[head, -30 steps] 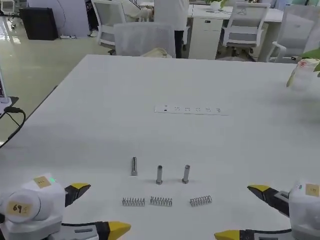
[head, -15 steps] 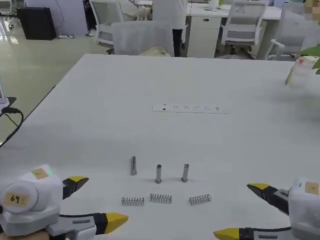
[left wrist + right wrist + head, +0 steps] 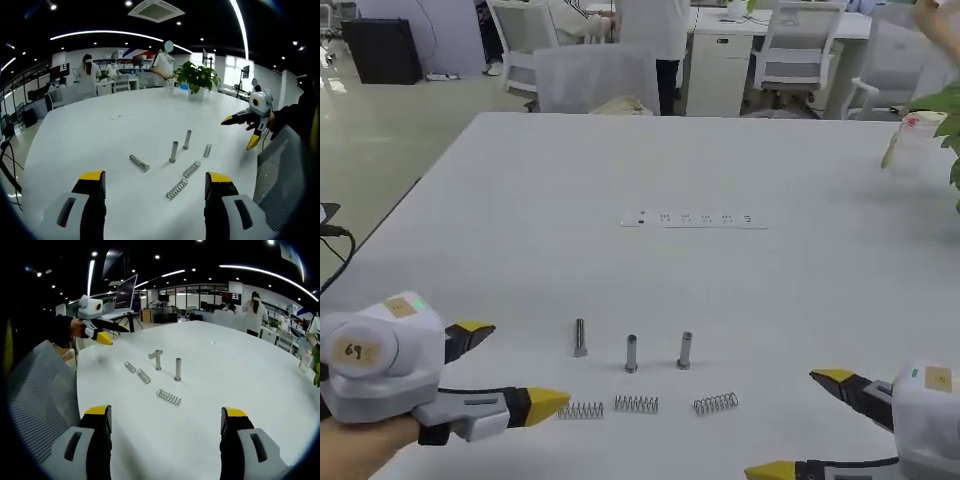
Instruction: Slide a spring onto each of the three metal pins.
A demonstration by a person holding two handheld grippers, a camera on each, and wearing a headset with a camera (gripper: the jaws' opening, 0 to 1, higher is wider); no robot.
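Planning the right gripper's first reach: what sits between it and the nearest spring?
Nothing. In the head view, only bare table lies between the right gripper and the rightmost spring.

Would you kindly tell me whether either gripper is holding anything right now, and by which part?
Nothing is held: the left gripper and right gripper both have open, empty jaws, while springs and pins rest on the table.

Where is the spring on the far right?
In the head view, the rightmost spring lies on the table, just nearer the person than the rightmost pin, between the middle spring and the right hand-held gripper.
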